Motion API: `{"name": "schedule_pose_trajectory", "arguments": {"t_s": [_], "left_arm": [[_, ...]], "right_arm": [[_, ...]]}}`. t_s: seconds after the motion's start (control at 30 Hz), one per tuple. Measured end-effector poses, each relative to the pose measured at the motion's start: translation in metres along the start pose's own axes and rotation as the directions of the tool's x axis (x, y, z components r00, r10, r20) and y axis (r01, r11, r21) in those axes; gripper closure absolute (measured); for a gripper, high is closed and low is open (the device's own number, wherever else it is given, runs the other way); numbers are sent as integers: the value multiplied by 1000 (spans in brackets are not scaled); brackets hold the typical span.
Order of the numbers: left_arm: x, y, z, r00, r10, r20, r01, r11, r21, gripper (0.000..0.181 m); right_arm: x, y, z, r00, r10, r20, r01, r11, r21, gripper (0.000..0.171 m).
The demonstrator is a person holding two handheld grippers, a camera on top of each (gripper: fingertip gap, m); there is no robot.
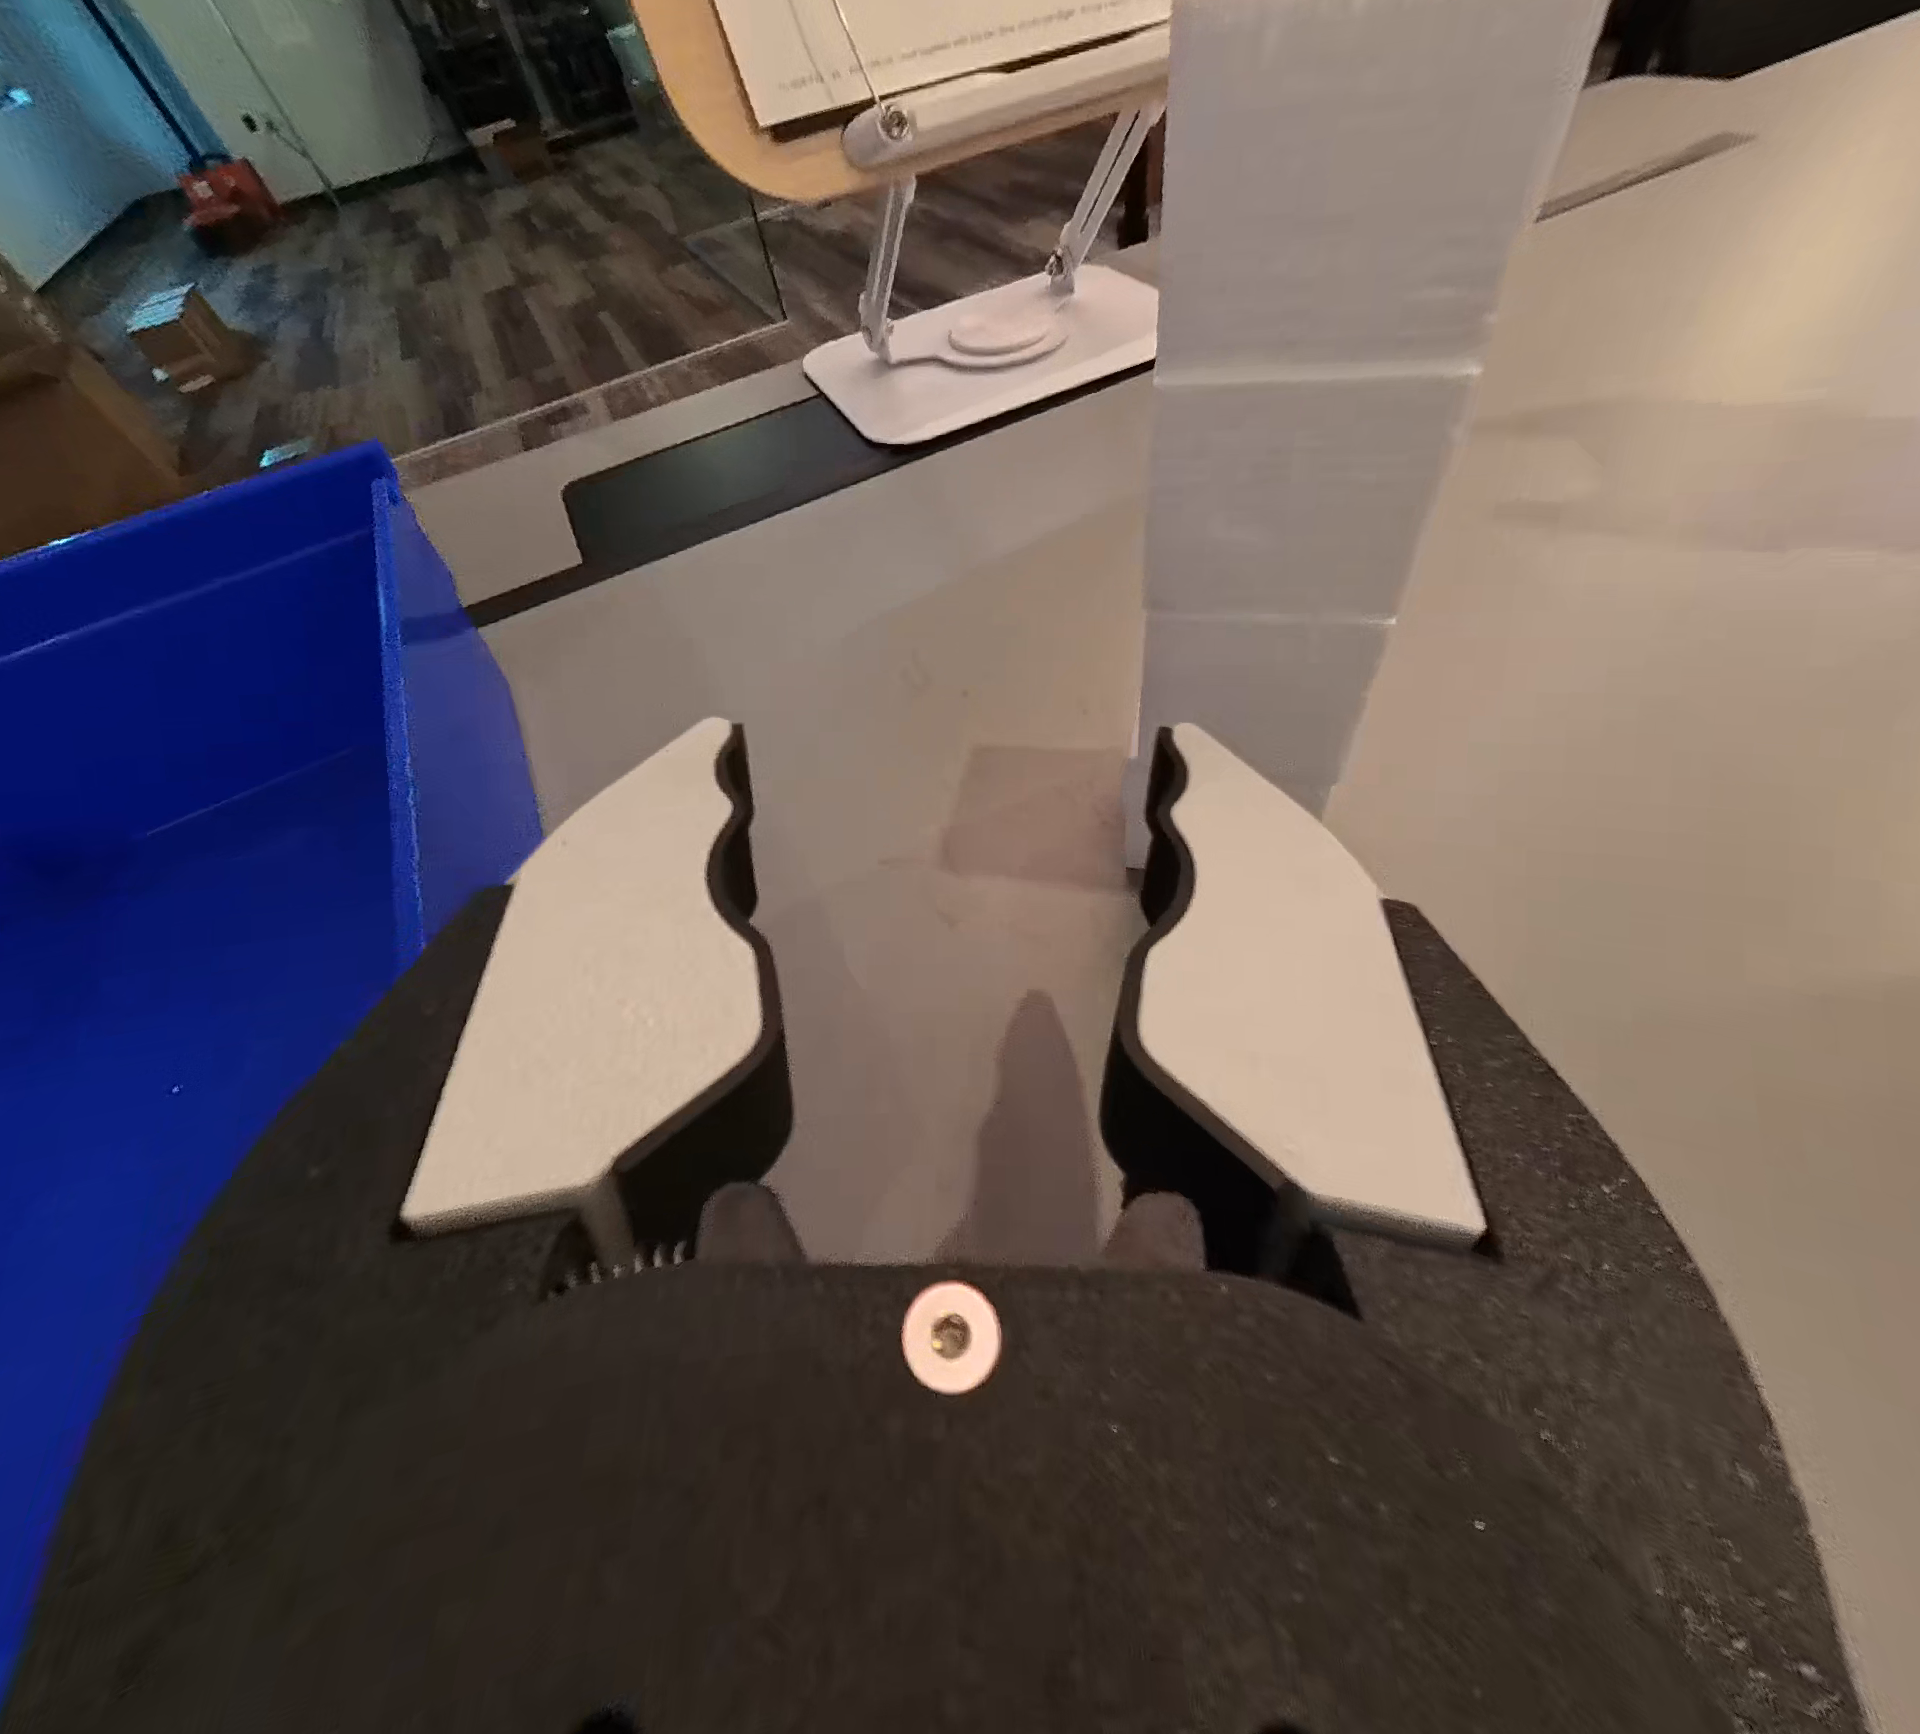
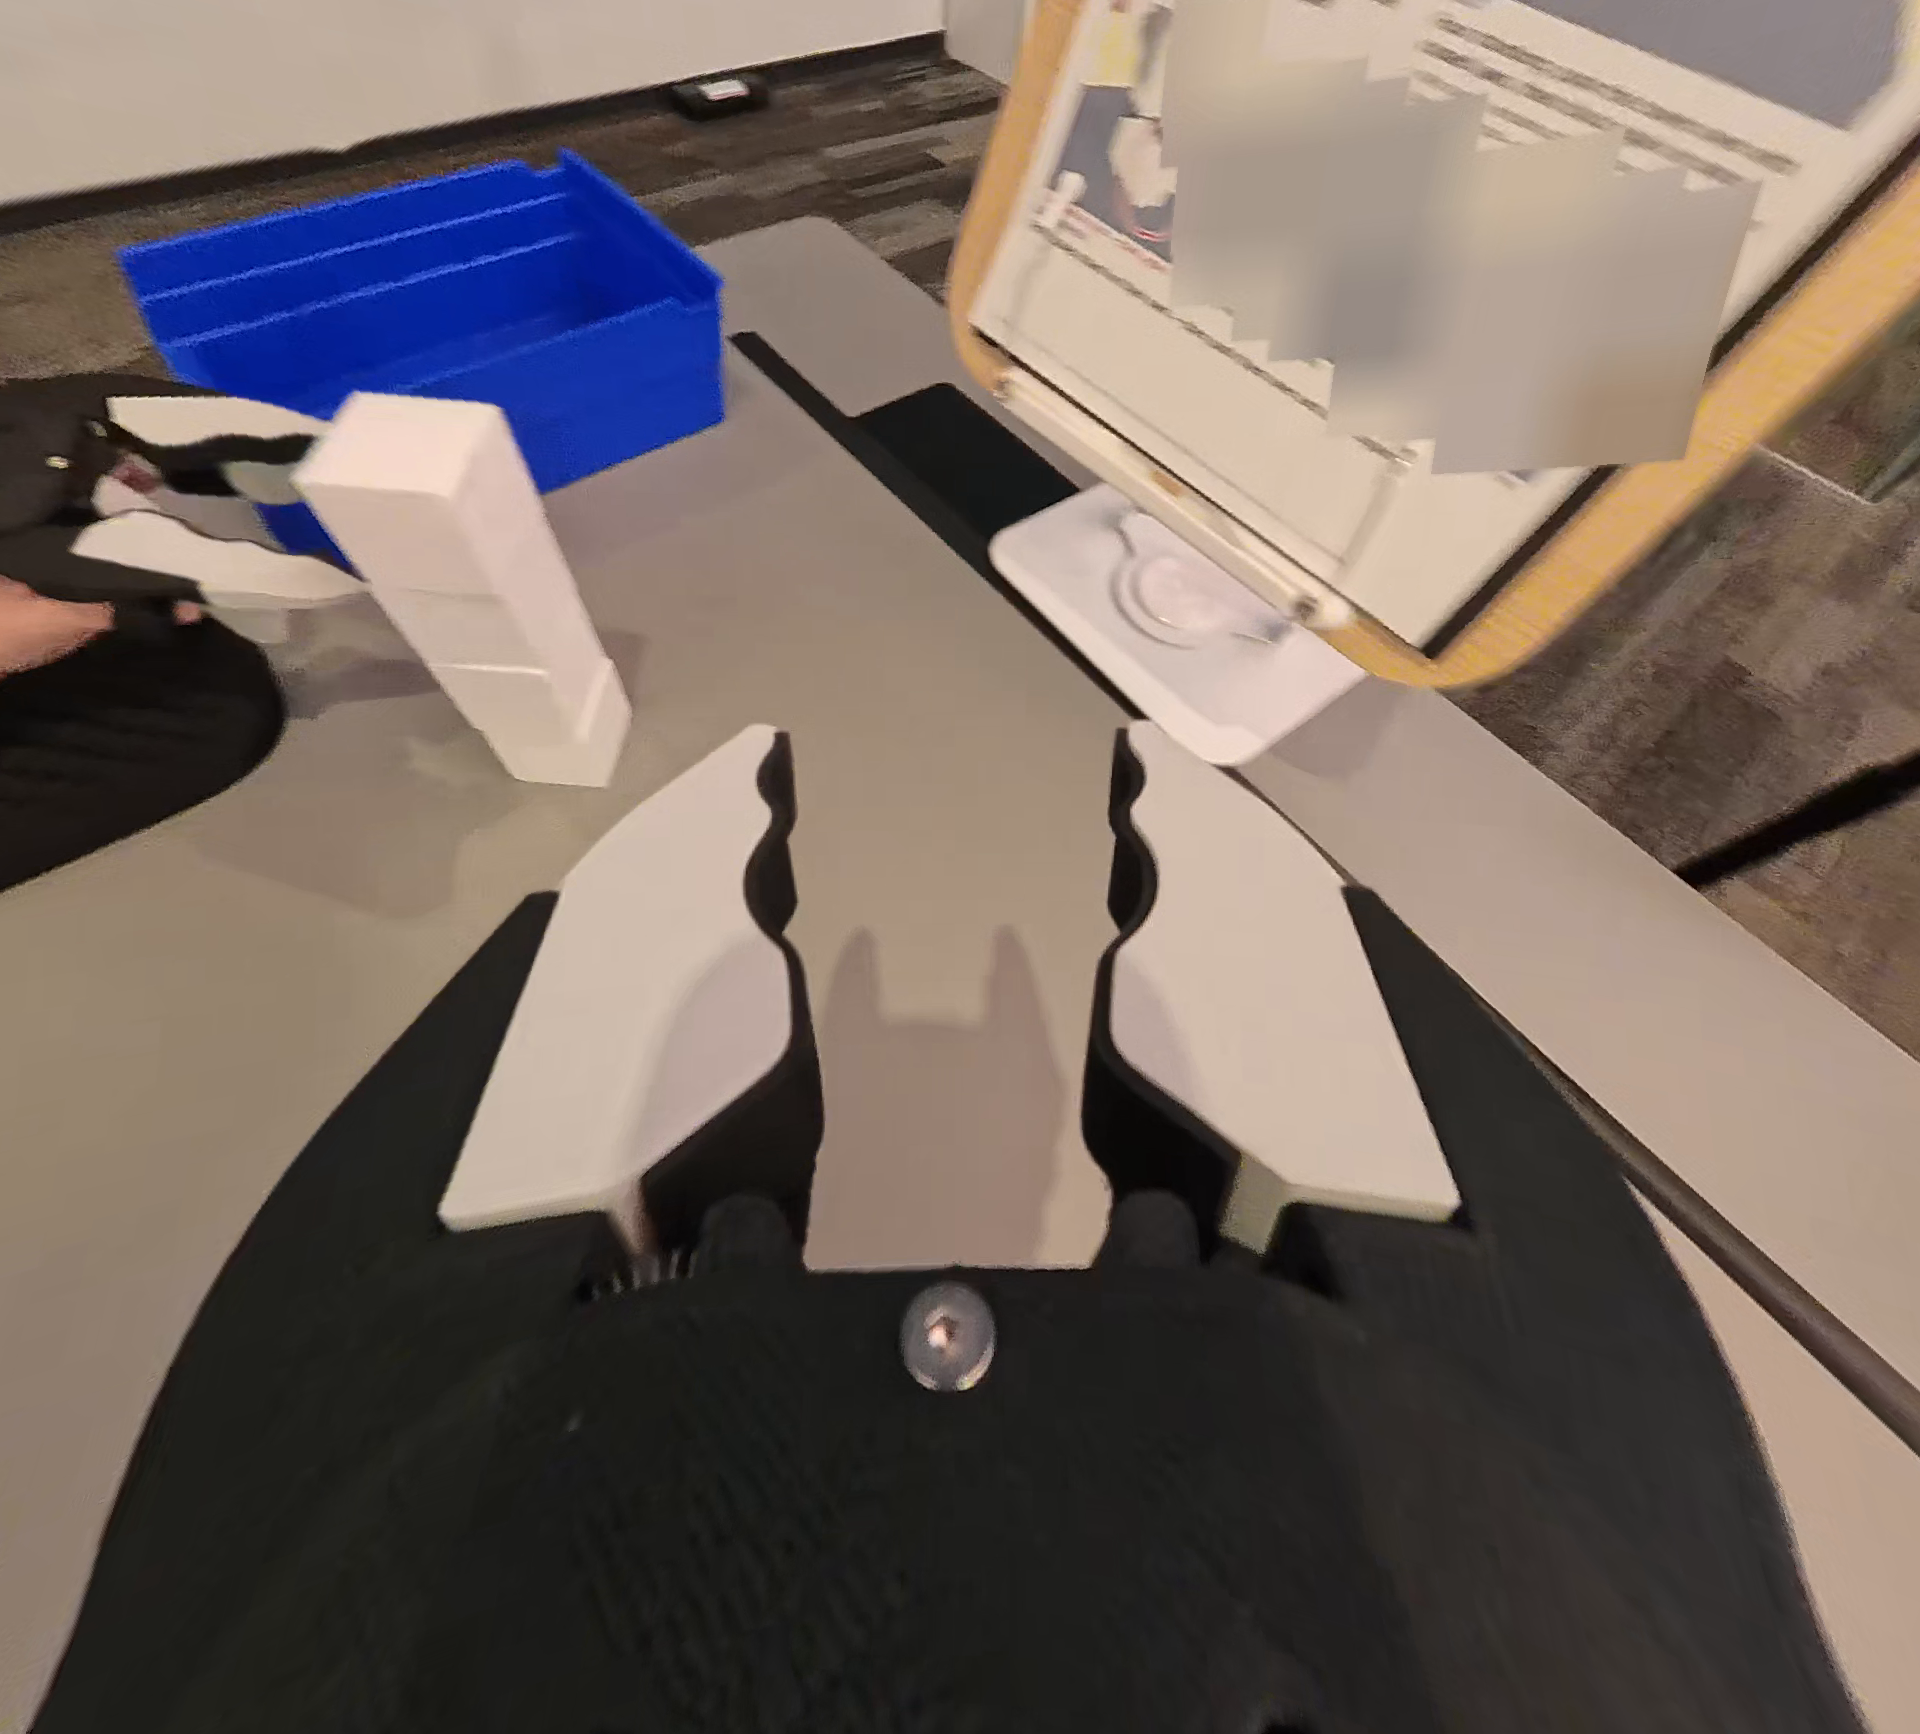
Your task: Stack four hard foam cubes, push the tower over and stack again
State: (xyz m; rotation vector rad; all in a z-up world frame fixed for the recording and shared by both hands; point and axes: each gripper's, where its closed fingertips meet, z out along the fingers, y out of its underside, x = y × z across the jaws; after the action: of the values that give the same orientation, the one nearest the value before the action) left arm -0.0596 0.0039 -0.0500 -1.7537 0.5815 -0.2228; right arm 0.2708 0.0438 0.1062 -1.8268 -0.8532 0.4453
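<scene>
the left claw (image 1: 948, 754) has its jaws spread wide with nothing between them, only grey table (image 1: 1662, 749) underneath. the white foam tower (image 1: 1320, 396), four cubes high, stands just ahead and to the right of its right fingertip; i cannot tell if they touch. a blue bin (image 1: 208, 749) sits to its left. the right claw (image 2: 951, 754) is also agape and empty, the tower well off to its left.
</scene>
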Motion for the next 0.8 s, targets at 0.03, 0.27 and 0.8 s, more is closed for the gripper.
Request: {"name": "schedule_pose_trajectory", "arguments": {"t_s": [0.03, 0.27, 0.8], "left_arm": [[0, 1, 1, 1000, 5, 8, -5, 1000, -10, 114], [-17, 14, 6, 992, -43, 116, 61, 987, -148, 173], [-23, 27, 22, 914, -289, 285, 377, 864, -334, 181]], "right_arm": [[13, 7, -6, 1000, 3, -26, -3, 1000, -3, 114], [73, 59, -40, 993, 41, -115, -40, 999, 11, 170], [133, 101, -84, 954, 184, -235, -186, 982, 14, 170]]}}
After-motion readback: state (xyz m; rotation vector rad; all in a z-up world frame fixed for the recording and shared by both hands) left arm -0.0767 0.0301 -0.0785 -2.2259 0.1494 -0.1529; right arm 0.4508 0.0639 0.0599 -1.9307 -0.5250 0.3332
